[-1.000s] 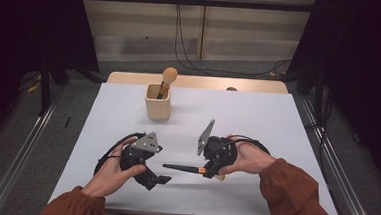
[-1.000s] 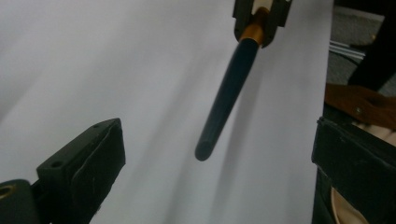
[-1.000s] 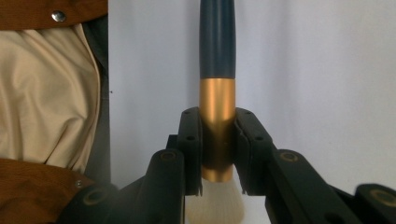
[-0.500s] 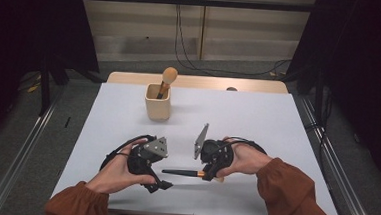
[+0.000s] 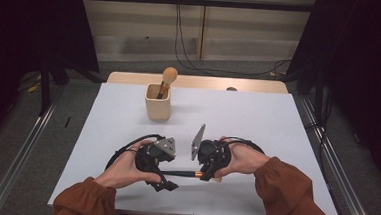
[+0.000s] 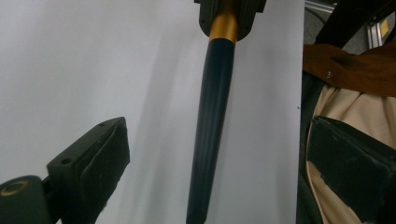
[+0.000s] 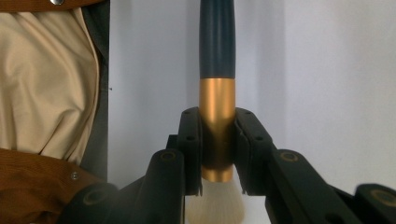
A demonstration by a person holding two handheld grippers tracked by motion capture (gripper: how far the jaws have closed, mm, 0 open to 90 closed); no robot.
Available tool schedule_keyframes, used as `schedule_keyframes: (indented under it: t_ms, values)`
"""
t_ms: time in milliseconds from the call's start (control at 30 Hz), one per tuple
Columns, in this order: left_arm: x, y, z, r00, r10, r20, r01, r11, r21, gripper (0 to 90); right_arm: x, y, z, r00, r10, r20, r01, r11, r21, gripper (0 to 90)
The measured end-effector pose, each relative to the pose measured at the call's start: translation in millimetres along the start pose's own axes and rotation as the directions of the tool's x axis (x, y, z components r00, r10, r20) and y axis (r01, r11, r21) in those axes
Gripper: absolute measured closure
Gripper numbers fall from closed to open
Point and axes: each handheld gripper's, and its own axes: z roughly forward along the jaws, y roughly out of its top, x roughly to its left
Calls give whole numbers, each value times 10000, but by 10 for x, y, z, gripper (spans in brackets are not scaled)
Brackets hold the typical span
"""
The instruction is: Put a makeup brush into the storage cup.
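since half a second ago our left gripper (image 5: 166, 182) has slid up around the dark-handled, gold-ferruled makeup brush (image 5: 180, 173), held low over the white table (image 5: 257, 121). our right gripper (image 7: 217, 154) clamps the ferrule; left jaws stand open astride the handle. we should close squarely mid-handle. the right gripper view alone shows pale bristles.

A wooden cup (image 5: 158, 102) stands on the white table (image 5: 257, 121), a tan brush (image 5: 168, 78) upright inside the cup.
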Motion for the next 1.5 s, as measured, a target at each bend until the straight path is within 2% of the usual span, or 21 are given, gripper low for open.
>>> schedule_keyframes:
  t_ms: [133, 233, 333, 400, 433, 500, 600, 767, 800, 833, 900, 1133, 1167, 1233, 1300, 1333, 1400, 1467, 1500]
  values:
    - [5, 48, 35, 10000, -19, -91, 19, 10000, 18, 77, 7, 11, -2, 10000, -31, 35, 31, 10000, -43, 746]
    - [-1, 75, 62, 9997, 228, -119, -225, 9996, 194, 118, 17, 16, 0, 10000, 16, 12, -16, 10000, -37, 746]
    - [-9, 105, 74, 9993, 345, -121, -343, 9993, 132, 205, 20, 16, 1, 9999, -87, 53, 87, 9999, -106, 746]
    - [-1, 121, 77, 9993, 372, 75, -373, 9989, 270, 259, 26, 14, -5, 9999, -113, 55, 114, 9999, -129, 746]
    - [-5, 119, 90, 9996, 282, -12, -282, 9995, 134, 299, 27, 14, -7, 9999, -115, 55, 116, 9998, -183, 746]
    - [4, 126, 105, 9998, 188, -77, -187, 9998, 111, 327, 30, 19, -18, 9999, -100, 98, 102, 9997, -210, 746]
    - [18, 138, 118, 9998, 206, 37, -207, 9996, 191, 383, 40, 23, -20, 9999, -27, 102, 29, 9998, -212, 746]
    - [32, 156, 131, 9998, 117, 133, -116, 9999, -100, 490, 47, 32, -14, 9996, -220, 196, 226, 9993, -303, 746]
    - [44, 164, 122, 9996, 256, 103, -255, 9996, -107, 509, 47, 34, -14, 9996, -222, 171, 228, 9992, -315, 746]
    - [31, 165, 134, 9999, 87, 93, -84, 9996, -259, 531, 47, 34, -13, 9996, -230, 172, 236, 9992, -323, 746]
    - [36, 162, 147, 9998, 209, 75, -209, 9998, -62, 550, 44, 29, -10, 9996, -223, 177, 229, 9991, -365, 746]
    - [31, 160, 181, 9994, 308, 173, -305, 9994, -152, 623, 44, 21, -15, 9994, -210, 258, 223, 9985, -494, 745]
    - [43, 161, 189, 9989, 454, 141, -454, 9990, -39, 629, 46, 21, -14, 9994, -215, 263, 229, 9983, -532, 746]
    - [36, 152, 200, 9993, 332, 174, -331, 9994, -65, 648, 44, 22, -16, 9993, -234, 304, 252, 9978, -608, 746]
    - [41, 148, 206, 9991, 391, 169, -389, 9991, -142, 654, 39, 22, -19, 9993, -188, 331, 209, 9977, -651, 746]
    - [41, 147, 205, 9986, 440, 291, -439, 9990, -32, 668, 36, 22, -15, 9993, -208, 308, 228, 9975, -670, 746]
    - [11, 138, 237, 9986, 127, 512, -115, 9996, -244, 684, 31, 24, -6, 9988, -321, 359, 347, 9966, -747, 746]
    - [36, 151, 225, 9982, 482, 367, -483, 9988, 34, 721, 42, 28, -11, 9990, -322, 325, 344, 9970, -691, 746]
    - [32, 152, 237, 9987, 445, 261, -440, 9988, -218, 724, 49, 30, -10, 9990, -291, 340, 314, 9971, -697, 745]
